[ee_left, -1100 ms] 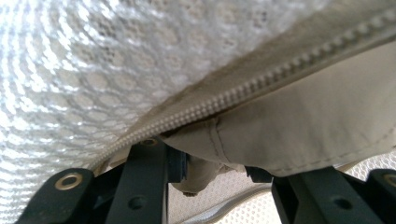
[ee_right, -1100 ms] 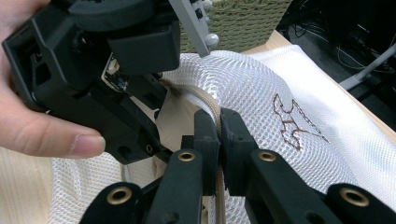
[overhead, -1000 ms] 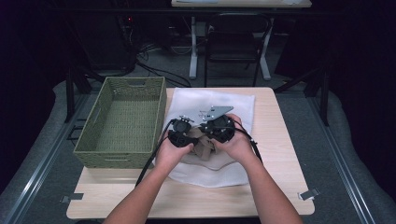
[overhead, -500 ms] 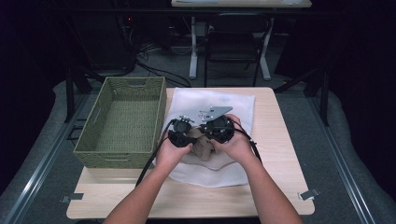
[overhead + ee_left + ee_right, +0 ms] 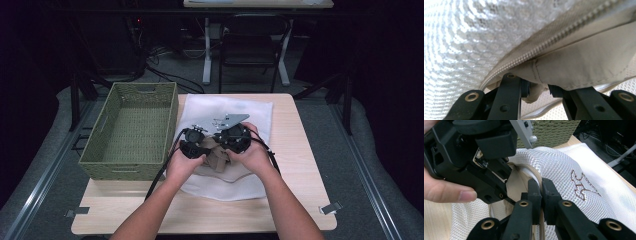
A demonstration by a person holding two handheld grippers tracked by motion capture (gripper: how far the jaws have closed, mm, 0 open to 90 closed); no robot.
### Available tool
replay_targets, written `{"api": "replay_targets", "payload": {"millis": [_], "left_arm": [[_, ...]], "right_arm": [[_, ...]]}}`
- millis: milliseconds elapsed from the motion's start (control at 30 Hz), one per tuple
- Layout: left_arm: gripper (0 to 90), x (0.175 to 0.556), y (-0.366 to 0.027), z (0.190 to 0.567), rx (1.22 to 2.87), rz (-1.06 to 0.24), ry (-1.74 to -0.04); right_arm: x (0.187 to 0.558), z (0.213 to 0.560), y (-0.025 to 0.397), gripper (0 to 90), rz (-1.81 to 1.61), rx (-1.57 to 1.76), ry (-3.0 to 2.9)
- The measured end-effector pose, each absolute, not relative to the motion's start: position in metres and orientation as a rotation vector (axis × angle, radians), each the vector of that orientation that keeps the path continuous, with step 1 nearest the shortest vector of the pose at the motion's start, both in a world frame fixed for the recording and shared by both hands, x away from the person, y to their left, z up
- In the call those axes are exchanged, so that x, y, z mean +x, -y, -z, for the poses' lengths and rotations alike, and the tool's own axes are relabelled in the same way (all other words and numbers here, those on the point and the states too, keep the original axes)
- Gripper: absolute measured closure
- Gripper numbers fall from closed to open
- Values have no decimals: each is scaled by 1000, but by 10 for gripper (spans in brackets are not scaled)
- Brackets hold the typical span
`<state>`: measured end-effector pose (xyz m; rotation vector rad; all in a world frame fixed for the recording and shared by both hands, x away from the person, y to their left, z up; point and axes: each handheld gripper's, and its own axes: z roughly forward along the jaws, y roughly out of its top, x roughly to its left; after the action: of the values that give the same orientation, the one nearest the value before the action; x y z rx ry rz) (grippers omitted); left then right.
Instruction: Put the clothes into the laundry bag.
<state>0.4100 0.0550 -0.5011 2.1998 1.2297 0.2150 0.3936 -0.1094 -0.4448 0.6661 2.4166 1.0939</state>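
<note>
On the wooden surface (image 5: 300,150), just right of a green woven basket (image 5: 131,131), lies a white mesh laundry bag (image 5: 227,112) with a beige zipper edge. Both tools meet over its middle. Its jaws clenched, the right tool (image 5: 541,192) pinches the zipper band (image 5: 535,176), while the left tool (image 5: 537,91) grips a fold of beige fabric (image 5: 584,65) beside the zipper teeth (image 5: 554,40).
</note>
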Motion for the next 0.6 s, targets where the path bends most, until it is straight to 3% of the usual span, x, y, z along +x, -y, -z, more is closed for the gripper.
{"api": "replay_targets", "payload": {"millis": [600], "left_arm": [[757, 409, -56, 503, 2199, -214, -1229]], "right_arm": [[393, 446, 108, 864, -1084, 661, -2419]]}}
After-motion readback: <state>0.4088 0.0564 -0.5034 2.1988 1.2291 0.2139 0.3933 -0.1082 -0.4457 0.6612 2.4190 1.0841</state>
